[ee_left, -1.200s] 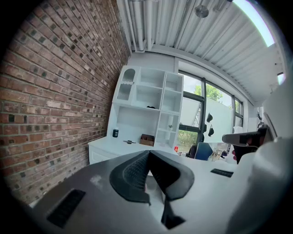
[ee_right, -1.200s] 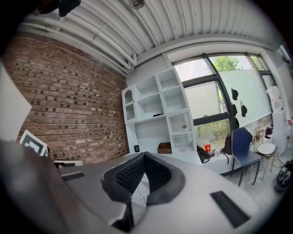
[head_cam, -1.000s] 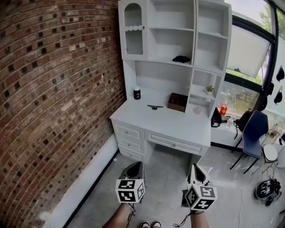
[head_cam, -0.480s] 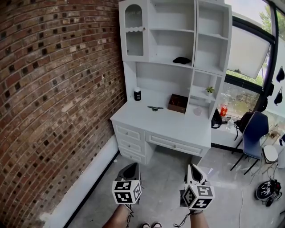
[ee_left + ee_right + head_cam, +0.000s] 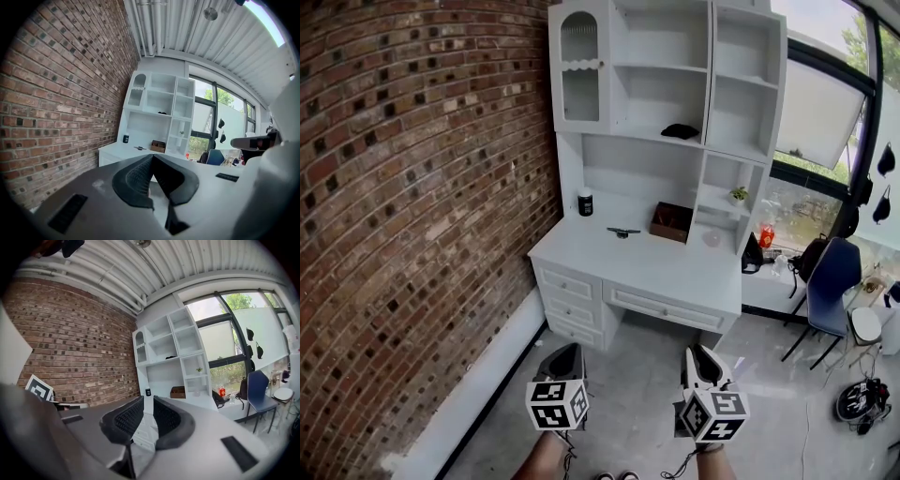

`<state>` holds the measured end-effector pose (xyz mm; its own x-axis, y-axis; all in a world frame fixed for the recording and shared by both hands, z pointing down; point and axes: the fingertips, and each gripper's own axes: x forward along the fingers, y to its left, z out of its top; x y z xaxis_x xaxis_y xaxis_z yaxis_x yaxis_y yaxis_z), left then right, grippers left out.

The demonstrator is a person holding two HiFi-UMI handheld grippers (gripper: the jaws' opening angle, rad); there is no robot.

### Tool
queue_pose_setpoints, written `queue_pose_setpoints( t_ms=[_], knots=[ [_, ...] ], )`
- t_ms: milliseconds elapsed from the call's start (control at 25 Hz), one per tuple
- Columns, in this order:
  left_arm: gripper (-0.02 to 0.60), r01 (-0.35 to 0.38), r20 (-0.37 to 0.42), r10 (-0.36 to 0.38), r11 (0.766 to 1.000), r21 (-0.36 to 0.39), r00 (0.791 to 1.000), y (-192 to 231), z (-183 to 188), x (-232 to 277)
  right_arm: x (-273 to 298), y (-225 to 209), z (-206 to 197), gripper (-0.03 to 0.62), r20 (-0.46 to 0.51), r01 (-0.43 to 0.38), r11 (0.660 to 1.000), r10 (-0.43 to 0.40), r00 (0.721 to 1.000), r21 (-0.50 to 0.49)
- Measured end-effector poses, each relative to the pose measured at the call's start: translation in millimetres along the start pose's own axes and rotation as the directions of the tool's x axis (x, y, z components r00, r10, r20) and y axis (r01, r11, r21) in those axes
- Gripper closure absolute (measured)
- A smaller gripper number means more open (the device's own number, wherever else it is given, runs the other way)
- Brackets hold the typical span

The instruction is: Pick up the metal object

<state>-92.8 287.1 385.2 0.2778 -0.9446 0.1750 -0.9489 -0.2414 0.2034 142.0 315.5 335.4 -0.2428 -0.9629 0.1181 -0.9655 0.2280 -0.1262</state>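
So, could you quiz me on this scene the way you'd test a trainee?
1. True or false: the left gripper holds the metal object.
2. What stands on the desk nearest the brick wall? A) black canister B) laptop C) lamp
3. Which gripper's jaws stand apart?
Key: 1 false, it lies on the desk. 2 A. 3 the right gripper, by a narrow gap.
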Motion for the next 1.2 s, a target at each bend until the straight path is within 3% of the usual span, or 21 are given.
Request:
queue_pose_setpoints(
  t_ms=[280,760,1200],
  knots=[
    [0.577,-0.001,-0.004,0.001,1.0,0.0,1.0,15,0,0,3,8,0,0.49,0.004,0.011,1.0,-0.011,1.0,0.016],
    [0.577,0.018,-0.052,-0.018,1.0,-0.002,0.998,16,-20,12,4,-14,-13,0.484,-0.028,0.072,0.996,-0.071,0.997,0.06],
    [0.577,0.007,-0.073,-0.004,1.0,0.03,0.997,11,-13,94,73,-68,-11,0.48,-0.036,0.078,0.992,-0.075,0.997,0.095]
  ],
)
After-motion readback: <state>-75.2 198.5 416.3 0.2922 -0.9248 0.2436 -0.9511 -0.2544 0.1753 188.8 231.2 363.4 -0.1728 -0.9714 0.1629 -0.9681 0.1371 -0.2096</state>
